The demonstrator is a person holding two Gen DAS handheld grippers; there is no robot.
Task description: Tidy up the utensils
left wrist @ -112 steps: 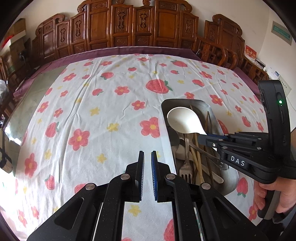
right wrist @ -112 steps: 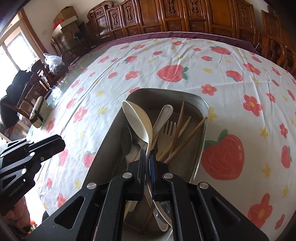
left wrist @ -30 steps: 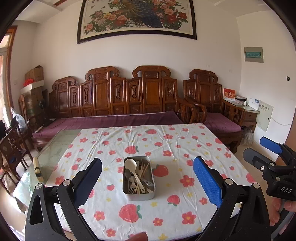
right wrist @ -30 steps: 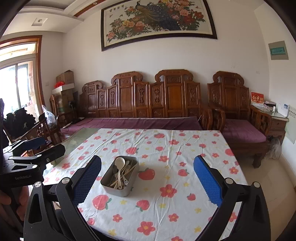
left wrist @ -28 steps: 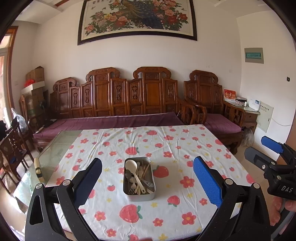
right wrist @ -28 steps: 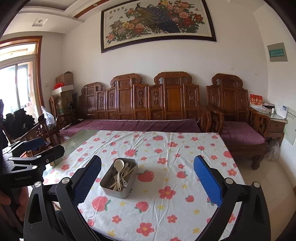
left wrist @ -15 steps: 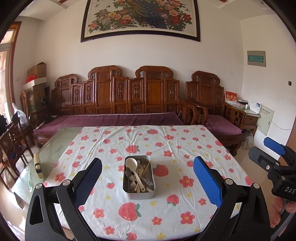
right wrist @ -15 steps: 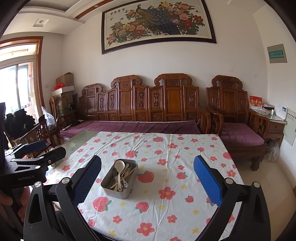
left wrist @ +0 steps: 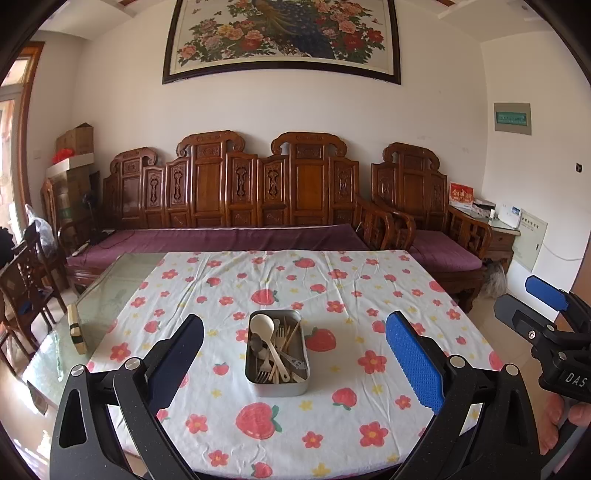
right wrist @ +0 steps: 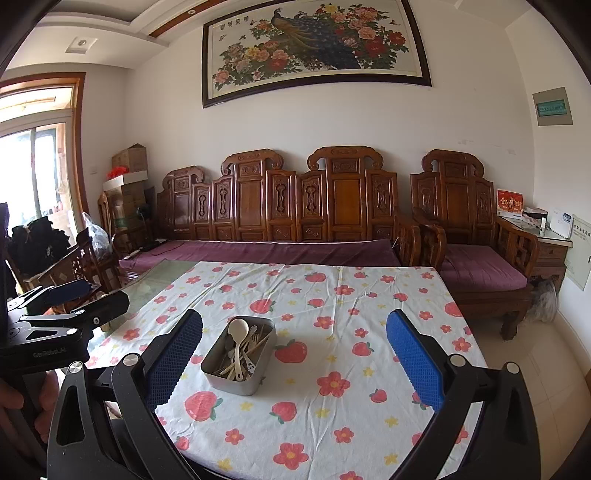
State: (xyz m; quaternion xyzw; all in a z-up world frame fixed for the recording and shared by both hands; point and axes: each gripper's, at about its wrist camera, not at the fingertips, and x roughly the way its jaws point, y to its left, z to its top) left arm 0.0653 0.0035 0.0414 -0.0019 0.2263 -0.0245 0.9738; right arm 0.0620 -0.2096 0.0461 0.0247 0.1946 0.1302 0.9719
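- Metal tray (left wrist: 277,387) sits mid-table on the floral cloth (left wrist: 229,280), all utensils (left wrist: 275,350) gathered inside; sorting looks done to me.
- I hold left gripper (left wrist: 293,354) and right gripper (right wrist: 293,354) spread wide and empty, well back at the near edge, presumably clear of the tray.

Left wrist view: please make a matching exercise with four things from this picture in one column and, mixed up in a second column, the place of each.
Things:
1. metal tray
2. white ladle
3. peacock painting
4. purple cushion

Places:
a. on the wall above the bench
b. on the floral tablecloth, middle of the table
c. on the seat of the carved wooden bench
d. inside the tray, among forks and chopsticks

Pairs: 1-b, 2-d, 3-a, 4-c
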